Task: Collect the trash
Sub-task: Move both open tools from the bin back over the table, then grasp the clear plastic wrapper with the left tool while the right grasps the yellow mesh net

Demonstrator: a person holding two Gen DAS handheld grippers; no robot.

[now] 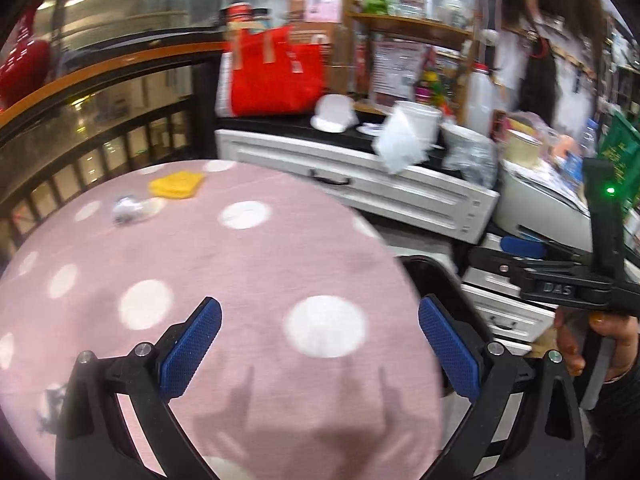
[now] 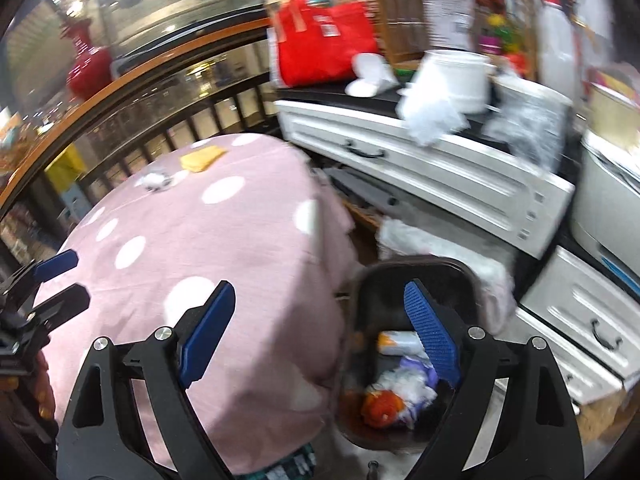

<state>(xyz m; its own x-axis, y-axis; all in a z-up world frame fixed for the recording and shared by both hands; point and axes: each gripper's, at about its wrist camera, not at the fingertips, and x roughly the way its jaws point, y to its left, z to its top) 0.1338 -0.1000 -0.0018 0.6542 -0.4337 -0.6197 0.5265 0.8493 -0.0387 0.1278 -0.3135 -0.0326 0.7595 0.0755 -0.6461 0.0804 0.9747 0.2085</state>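
Both blue-padded grippers, left point(image 1: 320, 344) and right point(image 2: 320, 336), are held spread and empty; crumpled white trash point(image 1: 127, 209) on the far pink dotted worktop point(image 1: 248, 264) is best pinched centrally, then carried to the dark bin point(image 2: 400, 280).

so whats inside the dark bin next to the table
The bin holds trash: an orange crumpled piece, white-purple wrapping, a pale packet. The right gripper's finger hides part.

A round table under a pink cloth with white dots point(image 1: 248, 272) fills the foreground. Just behind it runs a black railing with a wooden top rail point(image 1: 100, 68) — beyond that, lit glass. To the right of the table stands a white cabinet with drawers point(image 2: 420, 160), its dark top crowded; wooden shelves point(image 1: 412, 28) rise behind it.
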